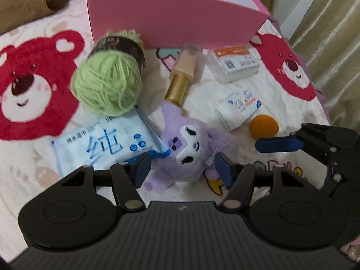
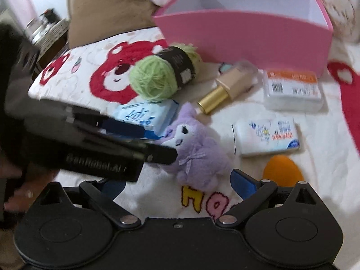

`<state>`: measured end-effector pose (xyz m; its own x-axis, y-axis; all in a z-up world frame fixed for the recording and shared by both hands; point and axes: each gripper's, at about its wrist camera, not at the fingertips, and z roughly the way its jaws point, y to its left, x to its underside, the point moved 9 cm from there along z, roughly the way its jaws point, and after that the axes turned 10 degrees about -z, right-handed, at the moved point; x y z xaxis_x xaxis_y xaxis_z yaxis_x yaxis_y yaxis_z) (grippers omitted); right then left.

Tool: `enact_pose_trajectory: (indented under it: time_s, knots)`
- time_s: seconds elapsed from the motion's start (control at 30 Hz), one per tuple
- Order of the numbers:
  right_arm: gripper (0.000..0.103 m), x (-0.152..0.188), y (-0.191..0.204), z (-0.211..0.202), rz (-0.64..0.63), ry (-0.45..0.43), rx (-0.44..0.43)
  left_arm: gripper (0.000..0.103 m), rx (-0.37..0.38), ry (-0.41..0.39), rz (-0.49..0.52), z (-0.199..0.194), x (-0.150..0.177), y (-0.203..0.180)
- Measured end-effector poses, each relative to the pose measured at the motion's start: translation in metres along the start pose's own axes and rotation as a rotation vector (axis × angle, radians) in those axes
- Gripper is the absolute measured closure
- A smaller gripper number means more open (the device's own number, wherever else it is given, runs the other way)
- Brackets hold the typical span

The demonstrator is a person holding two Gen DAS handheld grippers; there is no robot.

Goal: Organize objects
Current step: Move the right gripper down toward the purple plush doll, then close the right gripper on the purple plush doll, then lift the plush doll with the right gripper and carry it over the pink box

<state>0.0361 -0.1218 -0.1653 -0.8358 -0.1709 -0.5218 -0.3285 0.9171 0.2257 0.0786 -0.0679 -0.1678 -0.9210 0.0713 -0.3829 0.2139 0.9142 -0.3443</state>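
A purple plush toy (image 1: pixel 186 148) lies face up on the bear-print blanket (image 1: pixel 33 90). My left gripper (image 1: pixel 184 169) straddles it, one blue pad at each flank. The right pad touches its bow and a sliver of gap shows at the left pad, so the gripper is open. In the right wrist view the same gripper (image 2: pixel 166 144) reaches in from the left over the plush (image 2: pixel 198 157). My right gripper (image 2: pixel 177 186) stands wide open just short of the plush, with nothing held. One of its blue fingers (image 1: pixel 279 144) shows beside an orange sponge (image 1: pixel 264 127).
An open pink box (image 1: pixel 175 20) stands behind. In front of it lie green yarn (image 1: pixel 108 83), a gold-capped bottle (image 1: pixel 182 76), a wipes pack (image 1: pixel 101 144), a clear swab box (image 1: pixel 234 65) and a tissue pack (image 1: pixel 238 110). A brown pillow (image 2: pixel 108 11) lies far left and a curtain (image 1: pixel 333 33) hangs right.
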Motion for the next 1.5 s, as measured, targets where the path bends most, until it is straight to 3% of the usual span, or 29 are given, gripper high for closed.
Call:
enact_pose_trajectory:
  time_s: [0.23,0.47,0.57,0.7,0.83,1.1,1.33,1.5]
  knots:
    - [0.019,0.012,-0.005,0.022,0.049,0.017,-0.029,0.043,0.042,0.014,-0.106,0.021,0.006,0.011]
    - [0.046,0.01,-0.011,0.021,-0.079,0.005,0.126,0.043,0.202,0.039,-0.233,0.017,0.007,0.008]
    - [0.055,0.012,-0.016,0.017,-0.106,0.003,0.167,0.043,0.206,0.048,-0.229,0.018,0.01,0.003]
    - [0.056,0.014,-0.024,0.014,-0.079,-0.004,0.157,0.044,0.186,0.033,-0.214,0.017,0.009,0.001]
    - [0.056,0.015,-0.018,0.015,-0.117,-0.005,0.165,0.044,0.139,-0.031,-0.193,0.017,0.006,0.007]
    - [0.056,0.017,-0.022,0.025,-0.099,-0.025,0.146,0.046,0.209,-0.04,-0.233,0.028,0.009,0.007]
    - [0.057,0.015,-0.01,0.012,-0.268,-0.027,0.211,0.053,0.196,-0.02,-0.162,0.019,0.014,-0.002]
    - [0.057,0.015,-0.01,0.0,-0.292,-0.047,0.225,0.053,0.196,-0.028,-0.119,0.008,0.015,-0.01]
